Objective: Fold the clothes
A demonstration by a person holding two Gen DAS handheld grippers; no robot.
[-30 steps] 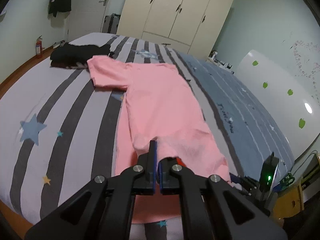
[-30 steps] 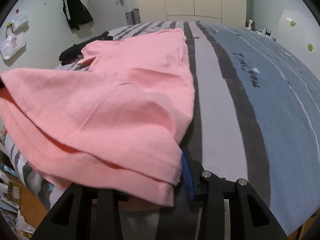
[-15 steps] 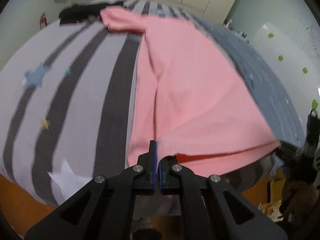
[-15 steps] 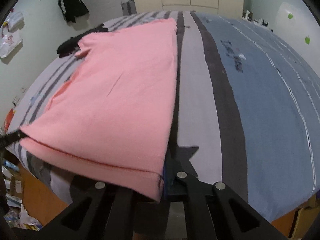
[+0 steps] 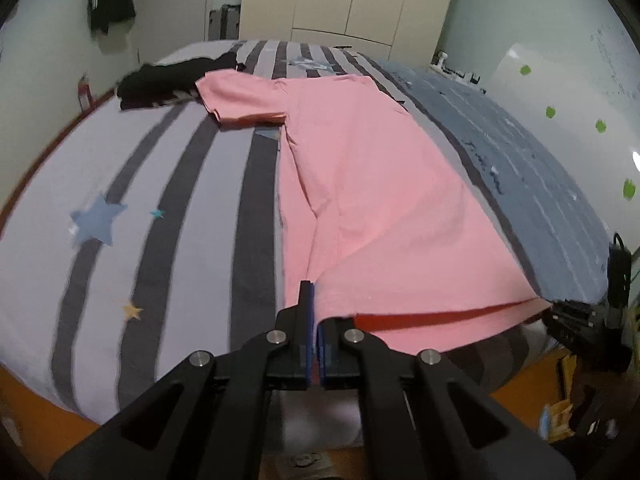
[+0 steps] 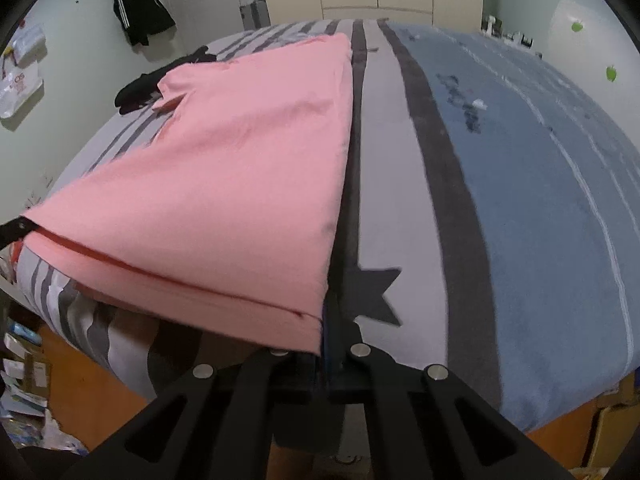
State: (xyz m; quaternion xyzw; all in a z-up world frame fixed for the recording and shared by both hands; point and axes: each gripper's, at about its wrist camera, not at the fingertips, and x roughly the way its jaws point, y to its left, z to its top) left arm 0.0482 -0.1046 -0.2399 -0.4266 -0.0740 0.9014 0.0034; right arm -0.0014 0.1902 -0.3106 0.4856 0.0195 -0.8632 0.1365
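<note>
- Since a second ago the pink T-shirt (image 5: 360,184) has gone from drooping in loose folds over the right claw (image 6: 325,344) to lying stretched flat, folded in half lengthwise, and that claw's jaws have closed from partly open onto the hem corner.
- Left claw (image 5: 314,336) is clenched on the other hem corner; its blue pads pinch the cloth, and the hem runs taut from it off to the right, toward the right claw's black body at the frame edge.
- Right claw is likewise clamped on the shirt, with the fabric edge draped over its left finger and the folded edge running straight ahead from it.
- Surface is a bed (image 5: 168,216) with a grey-and-dark striped cover printed with stars; a blue panel (image 6: 540,184) with white lines lies right of the right claw.
- Shirt's long axis runs away from both claws: hem nearest them at the bed's near edge, shoulders far ahead, one sleeve (image 5: 240,100) sticking out to the left.
- Black garment (image 5: 168,80) lies beyond that sleeve, touching its tip.
- Room: cream wardrobe (image 5: 348,0) at the far wall, a door and a hanging black jacket (image 6: 140,8) up left, pale green walls, orange floor below the bed.
</note>
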